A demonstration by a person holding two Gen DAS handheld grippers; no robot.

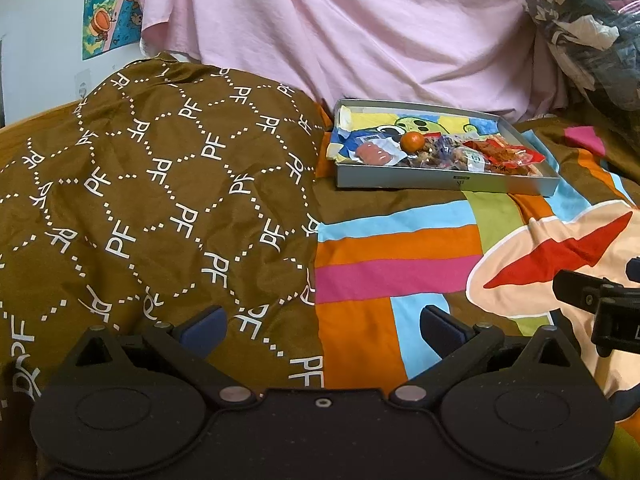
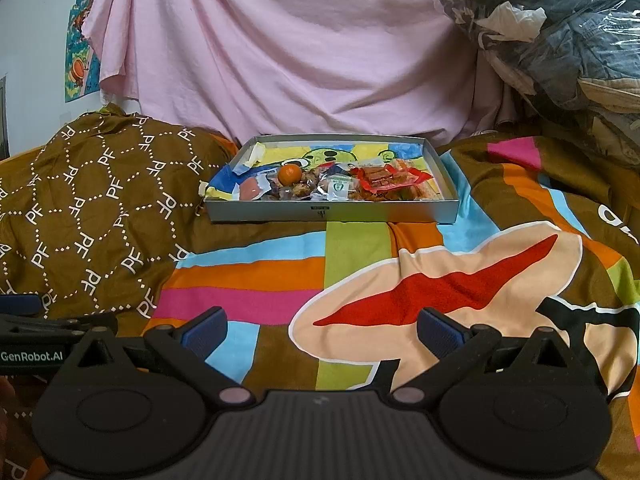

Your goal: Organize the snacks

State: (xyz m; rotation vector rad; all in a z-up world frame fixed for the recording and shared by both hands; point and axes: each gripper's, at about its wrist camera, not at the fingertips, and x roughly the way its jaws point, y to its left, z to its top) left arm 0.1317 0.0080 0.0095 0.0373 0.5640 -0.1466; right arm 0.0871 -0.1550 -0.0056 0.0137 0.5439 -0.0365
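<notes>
Right wrist view: snack tray (image 2: 384, 213) on patterned bedspread (image 2: 360, 256).
Both grippers, left (image 1: 322, 330) and right (image 2: 322, 330), gape wide, empty; brown pillow (image 2: 100, 200) just beside tray; pink sheet (image 2: 280, 60) behind.

- Cover (image 2: 100, 200): brown, patterned with white dotted hexagons and "PF" letters.
- Bedspread (image 2: 280, 280): striped in orange, pink, blue and green on brown.
- Sheet (image 2: 280, 60): plain pink.
- Tray (image 2: 332, 213): grey, lined with a cartoon print.
- Fruit (image 2: 289, 174): orange.
- Packet (image 2: 394, 180): red.
</notes>
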